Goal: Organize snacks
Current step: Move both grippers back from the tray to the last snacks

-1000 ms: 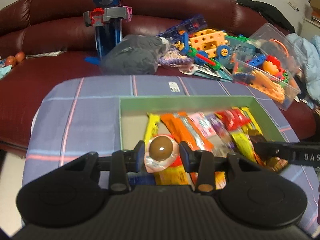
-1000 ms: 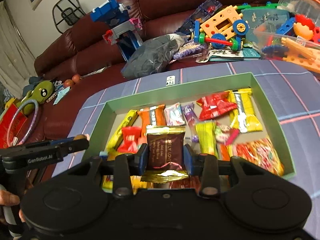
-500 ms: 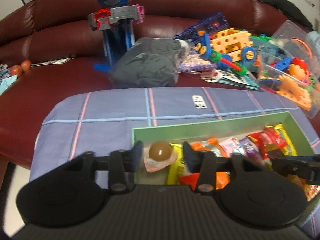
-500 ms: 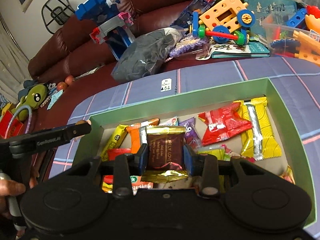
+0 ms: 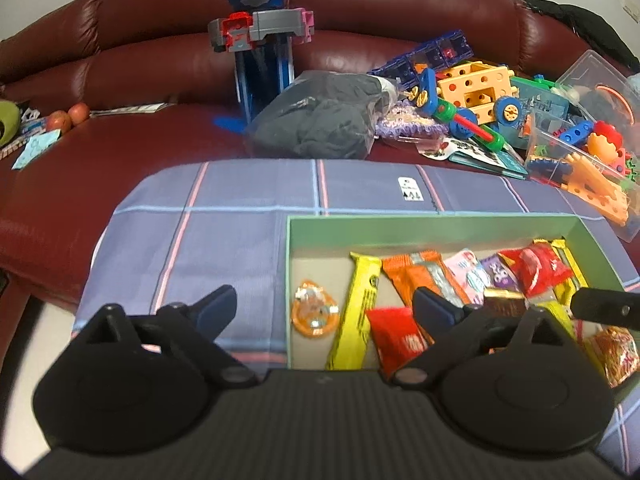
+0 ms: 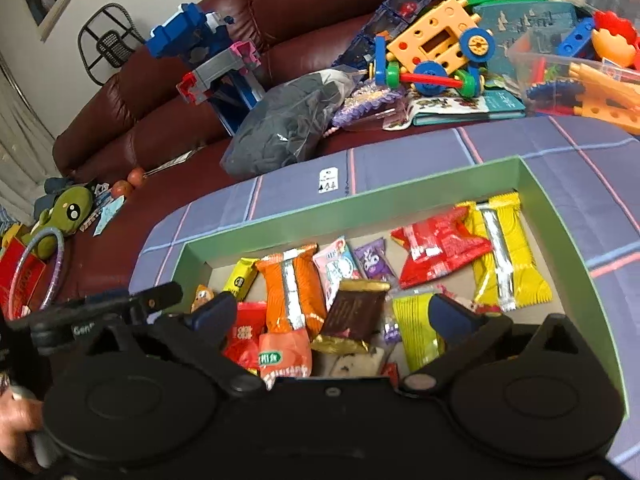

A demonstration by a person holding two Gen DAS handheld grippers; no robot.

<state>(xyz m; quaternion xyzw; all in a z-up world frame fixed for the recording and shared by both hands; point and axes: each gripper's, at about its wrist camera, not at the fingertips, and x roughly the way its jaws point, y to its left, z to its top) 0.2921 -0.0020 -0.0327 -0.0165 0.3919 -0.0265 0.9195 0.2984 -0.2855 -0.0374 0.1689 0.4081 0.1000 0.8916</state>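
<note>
Sofa clutter behind green box (image 5: 436, 222) on plaid tabletop; both jaws gape empty, chocolate packet (image 6: 354, 314) and round orange candy (image 5: 315, 313) lie inside box: withdraw each gripper straight, clear of box wrappers.

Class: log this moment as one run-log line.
left gripper: open | right gripper: open | round candy, brown packet: lying in green box

Green box (image 5: 434, 222) on the plaid cloth, holding wrapped snacks laid flat. Round orange sweet (image 5: 315, 313) alone at its left end; brown gold-edged packet (image 6: 355, 315) tilted atop the central pile, beside an orange wrapper (image 6: 291, 290).
</note>
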